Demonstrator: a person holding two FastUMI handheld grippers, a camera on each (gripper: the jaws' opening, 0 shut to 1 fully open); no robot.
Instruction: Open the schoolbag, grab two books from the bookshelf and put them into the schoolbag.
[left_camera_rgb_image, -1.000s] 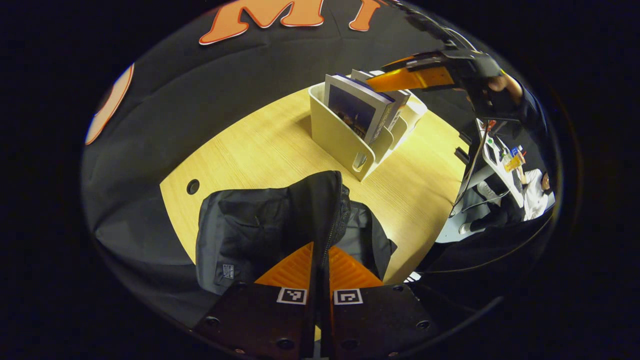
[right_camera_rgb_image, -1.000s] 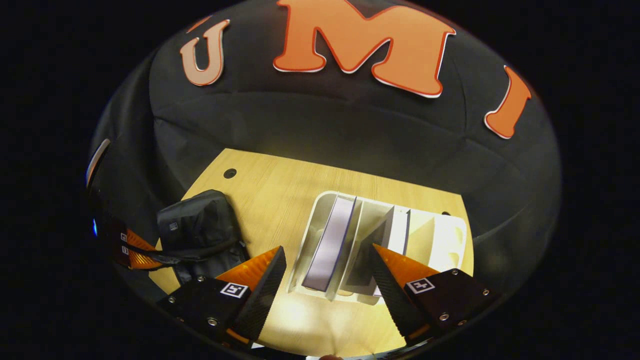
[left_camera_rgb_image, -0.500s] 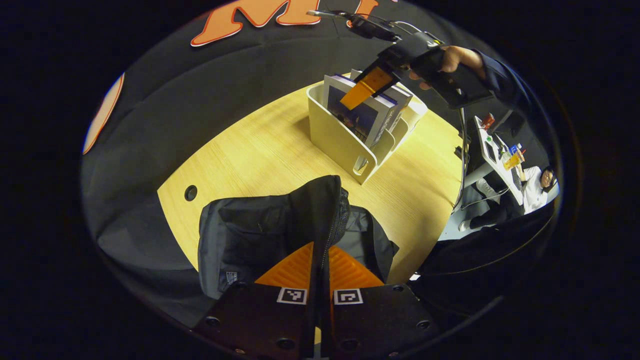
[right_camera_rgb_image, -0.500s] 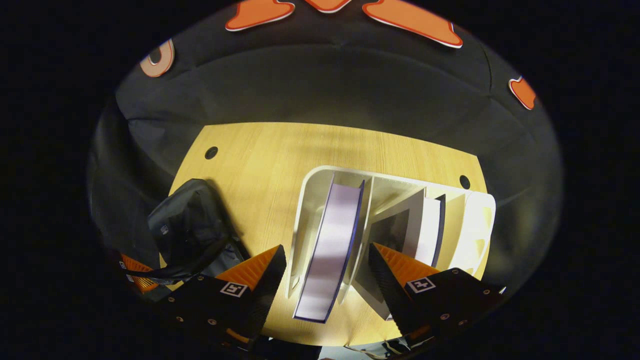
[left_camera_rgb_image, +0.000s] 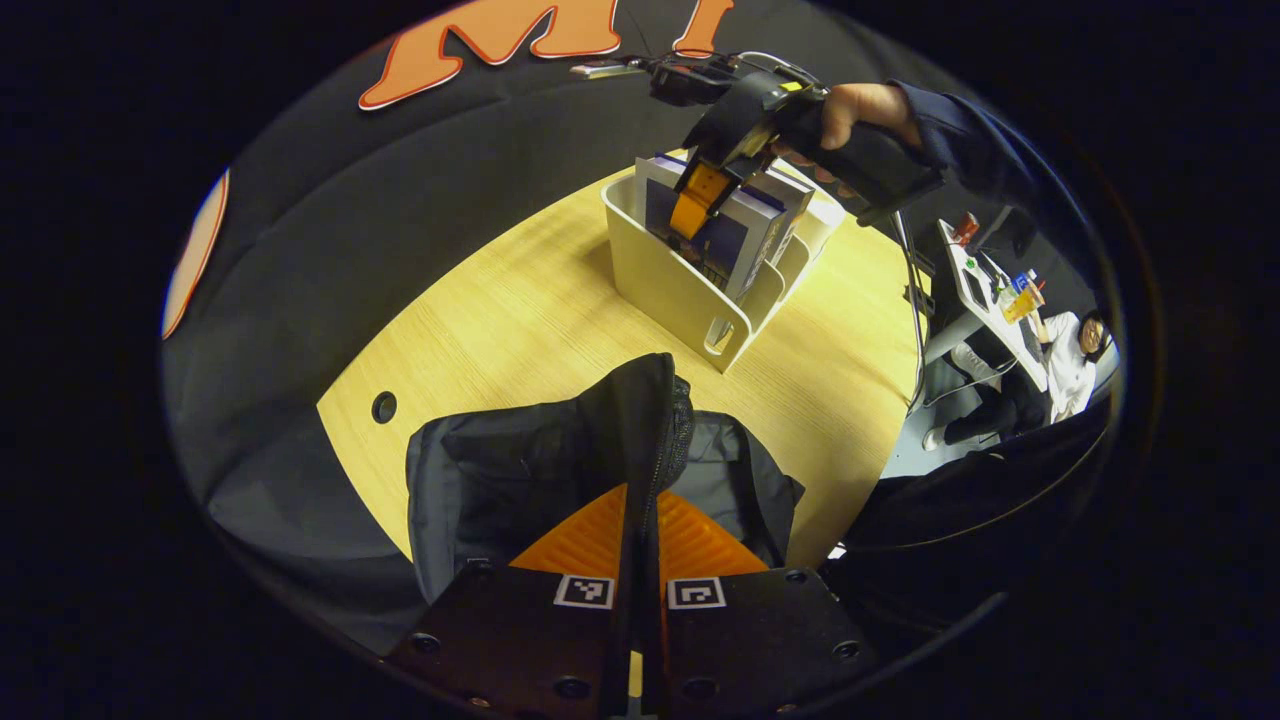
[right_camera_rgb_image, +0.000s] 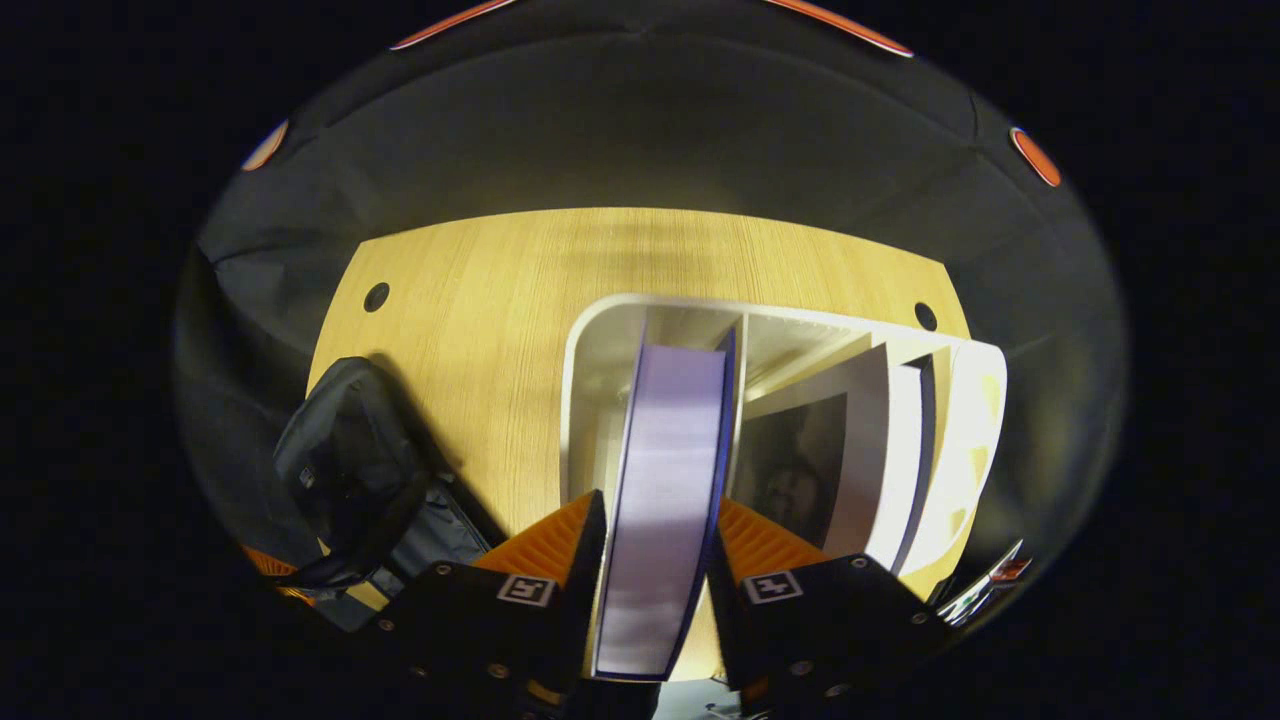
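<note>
The black schoolbag lies on the table's near side, and my left gripper is shut on its raised zipper edge. The white bookshelf stands farther back. In the left gripper view my right gripper, held by a hand, reaches down onto the first book. In the right gripper view my right gripper is shut on that blue-edged book, which stands in the bookshelf's left slot. A second book leans in the slot to its right. The schoolbag lies at lower left.
The wooden table has two cable holes, one at the left and one at the right. Beyond the table's right edge a seated person and a desk show in the background.
My right gripper came down over the bookshelf and its fingers closed from wide open onto the blue-edged book. The left gripper kept its hold on the schoolbag.
</note>
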